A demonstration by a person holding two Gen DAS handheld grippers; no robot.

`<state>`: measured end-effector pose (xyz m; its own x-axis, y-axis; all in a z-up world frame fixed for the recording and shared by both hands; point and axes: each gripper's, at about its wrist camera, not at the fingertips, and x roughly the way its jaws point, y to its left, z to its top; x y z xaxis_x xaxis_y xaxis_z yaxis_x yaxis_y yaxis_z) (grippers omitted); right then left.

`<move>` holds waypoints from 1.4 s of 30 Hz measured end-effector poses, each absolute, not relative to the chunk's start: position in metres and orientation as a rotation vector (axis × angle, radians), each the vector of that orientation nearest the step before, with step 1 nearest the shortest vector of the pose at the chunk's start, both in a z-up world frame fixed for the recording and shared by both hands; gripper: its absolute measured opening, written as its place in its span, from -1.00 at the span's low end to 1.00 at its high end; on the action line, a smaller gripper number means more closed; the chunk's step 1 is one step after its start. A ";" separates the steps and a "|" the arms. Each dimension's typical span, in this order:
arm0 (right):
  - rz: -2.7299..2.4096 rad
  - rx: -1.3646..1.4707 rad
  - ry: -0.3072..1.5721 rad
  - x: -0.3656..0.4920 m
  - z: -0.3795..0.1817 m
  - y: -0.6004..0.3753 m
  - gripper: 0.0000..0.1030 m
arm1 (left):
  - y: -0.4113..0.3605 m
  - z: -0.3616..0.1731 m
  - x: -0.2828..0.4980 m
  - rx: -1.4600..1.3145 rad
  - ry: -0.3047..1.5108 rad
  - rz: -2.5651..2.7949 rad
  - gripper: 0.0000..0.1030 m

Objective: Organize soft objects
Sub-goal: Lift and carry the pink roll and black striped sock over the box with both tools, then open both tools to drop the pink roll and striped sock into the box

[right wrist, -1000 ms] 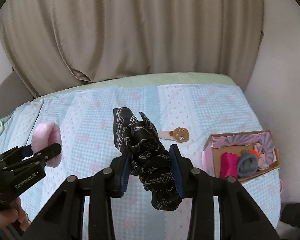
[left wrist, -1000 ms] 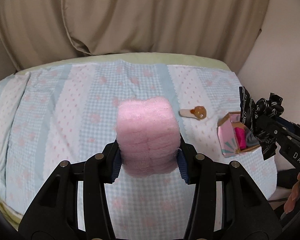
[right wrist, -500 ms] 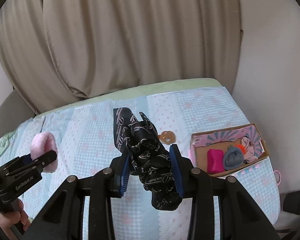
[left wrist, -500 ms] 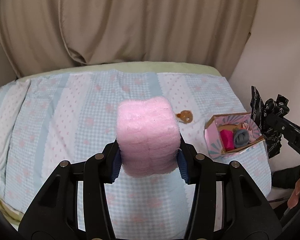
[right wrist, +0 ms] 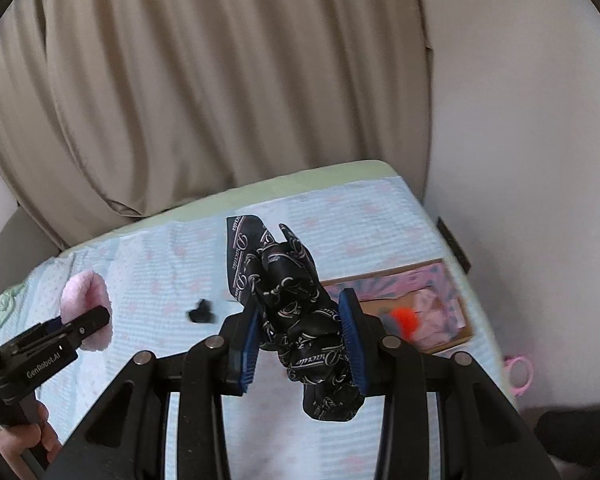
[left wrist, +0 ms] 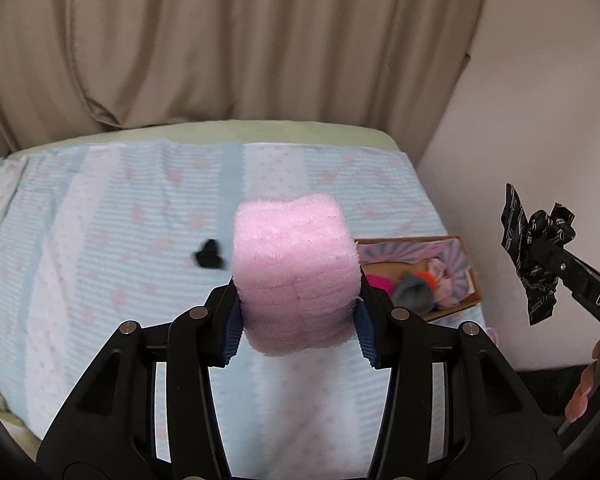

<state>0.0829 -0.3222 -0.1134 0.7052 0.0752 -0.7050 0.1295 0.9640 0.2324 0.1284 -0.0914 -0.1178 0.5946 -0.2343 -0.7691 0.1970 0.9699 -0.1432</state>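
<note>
My left gripper (left wrist: 298,322) is shut on a fluffy pink pad (left wrist: 294,272), held above the bed; it also shows in the right wrist view (right wrist: 86,310). My right gripper (right wrist: 302,340) is shut on a black scarf with white script print (right wrist: 296,312), which also shows at the right edge of the left wrist view (left wrist: 534,256). A cardboard box with a pink striped lining (left wrist: 452,248) sits on the bed at the right, holding magenta, grey, orange and pale pink soft items; it also shows in the right wrist view (right wrist: 432,276). Both grippers hover left of the box.
The bed has a blue and white sheet with pink dots (left wrist: 120,240). A small black item (left wrist: 210,256) lies on it left of the pink pad, also in the right wrist view (right wrist: 200,312). Beige curtains (left wrist: 240,40) hang behind. A pink ring (right wrist: 520,372) lies at the bed's right edge.
Both views have swung right and nearer to the box. The small brown item is out of view and a black item now shows on the sheet. Both grips are unchanged.
</note>
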 end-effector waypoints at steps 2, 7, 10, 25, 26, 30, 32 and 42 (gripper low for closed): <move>-0.033 0.259 0.808 0.087 -0.119 -0.349 -0.33 | -0.124 -0.128 0.136 -0.059 0.919 -0.259 -0.17; -0.035 0.228 0.891 0.109 -0.144 -0.405 -0.33 | -0.183 -0.149 0.149 -0.074 0.974 -0.275 -0.17; -0.031 0.226 0.940 0.125 -0.162 -0.426 -0.33 | -0.208 -0.164 0.157 -0.056 1.014 -0.279 -0.17; -0.012 0.225 1.184 0.199 -0.271 -0.476 -0.33 | -0.298 -0.282 0.238 0.041 1.224 -0.325 -0.17; -0.012 0.223 1.201 0.205 -0.279 -0.478 -0.33 | -0.301 -0.292 0.245 0.047 1.241 -0.331 -0.17; -0.005 0.229 1.261 0.225 -0.309 -0.481 -0.33 | -0.308 -0.333 0.267 0.053 1.316 -0.337 -0.17; -0.003 0.224 1.297 0.237 -0.327 -0.482 -0.33 | -0.309 -0.347 0.275 0.055 1.348 -0.339 -0.17; 0.038 0.248 1.398 0.270 -0.364 -0.474 -0.09 | -0.319 -0.381 0.288 0.101 1.451 -0.391 0.39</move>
<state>0.2700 -0.4742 -0.3640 0.1761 0.1728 -0.9691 0.1194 0.9734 0.1953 0.2882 -0.3188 -0.3808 0.0692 -0.1982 -0.9777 0.3196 0.9328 -0.1665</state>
